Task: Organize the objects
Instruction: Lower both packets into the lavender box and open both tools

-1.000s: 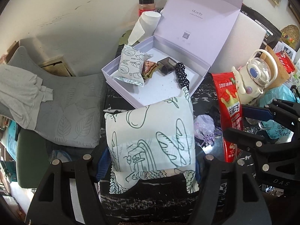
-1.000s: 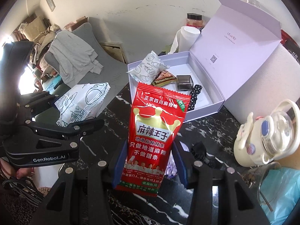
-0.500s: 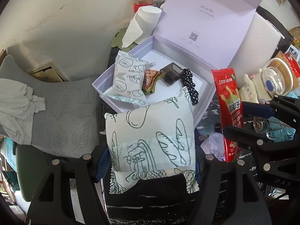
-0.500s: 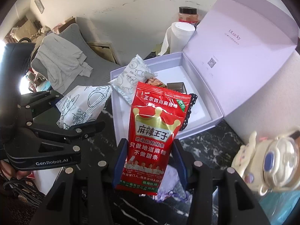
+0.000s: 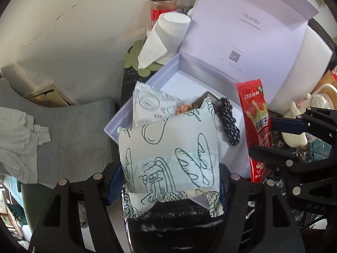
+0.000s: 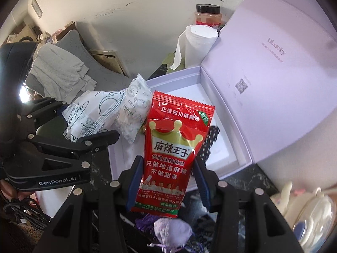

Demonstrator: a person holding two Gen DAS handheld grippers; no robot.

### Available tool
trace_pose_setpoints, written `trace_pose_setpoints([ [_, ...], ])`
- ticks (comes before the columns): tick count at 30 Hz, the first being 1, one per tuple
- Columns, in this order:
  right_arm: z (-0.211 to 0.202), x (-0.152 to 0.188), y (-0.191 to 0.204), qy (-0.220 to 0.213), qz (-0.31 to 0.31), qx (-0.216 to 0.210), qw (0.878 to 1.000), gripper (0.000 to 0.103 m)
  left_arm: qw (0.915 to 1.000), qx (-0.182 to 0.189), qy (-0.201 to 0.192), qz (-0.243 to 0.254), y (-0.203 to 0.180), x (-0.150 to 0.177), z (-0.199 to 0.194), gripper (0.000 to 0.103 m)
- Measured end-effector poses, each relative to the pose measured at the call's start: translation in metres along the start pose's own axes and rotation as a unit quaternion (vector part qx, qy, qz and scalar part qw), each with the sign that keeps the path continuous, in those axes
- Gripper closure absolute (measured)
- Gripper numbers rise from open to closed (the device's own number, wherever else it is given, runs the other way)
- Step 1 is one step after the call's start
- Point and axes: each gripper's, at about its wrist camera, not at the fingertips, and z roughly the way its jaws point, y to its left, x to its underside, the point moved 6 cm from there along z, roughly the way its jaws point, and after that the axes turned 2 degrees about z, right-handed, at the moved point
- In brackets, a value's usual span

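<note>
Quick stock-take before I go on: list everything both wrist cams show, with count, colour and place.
Bread-print packet: 1, white-green, in left gripper, over box front.
Red snack packet: 1, red, in right gripper, over box.
Box: 1, lilac, lid open.
Small printed packet: 1, white, inside box.
Dotted item: 1, black-white, inside box.
Paper roll: 1, white, behind box.
Jar: 1, black lid, behind roll.
Pouch: 1, lilac, on table before box.
Left gripper: shut.
Right gripper: shut.

the bread-print packet [image 5: 168, 154] hides most of the small brown snack [image 5: 185, 108] and dark case [image 5: 210, 99] in the lilac box [image 5: 130, 113] — the red snack bag [image 6: 172, 147] covers the polka-dot item [image 6: 211, 141]. white kettle [image 6: 311, 213] blurred, cut off.
</note>
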Motion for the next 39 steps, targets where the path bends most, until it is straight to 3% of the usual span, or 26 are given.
trace_pose_setpoints([
  [12,0.031,-0.031,-0.021,0.001,0.005,0.007,1.000,0.055,0.9990,-0.002,-0.026,0.037,0.004,-0.041,0.034,0.036],
  [29,0.068,-0.038,-0.031,0.009,0.002,0.002,1.000,0.055,0.9981,0.010,-0.033,0.051,0.005,-0.050,0.072,0.035],
  [39,0.072,-0.043,-0.034,0.013,0.006,0.002,1.000,0.054,0.9983,0.000,-0.036,0.045,0.009,-0.054,0.072,0.030],
])
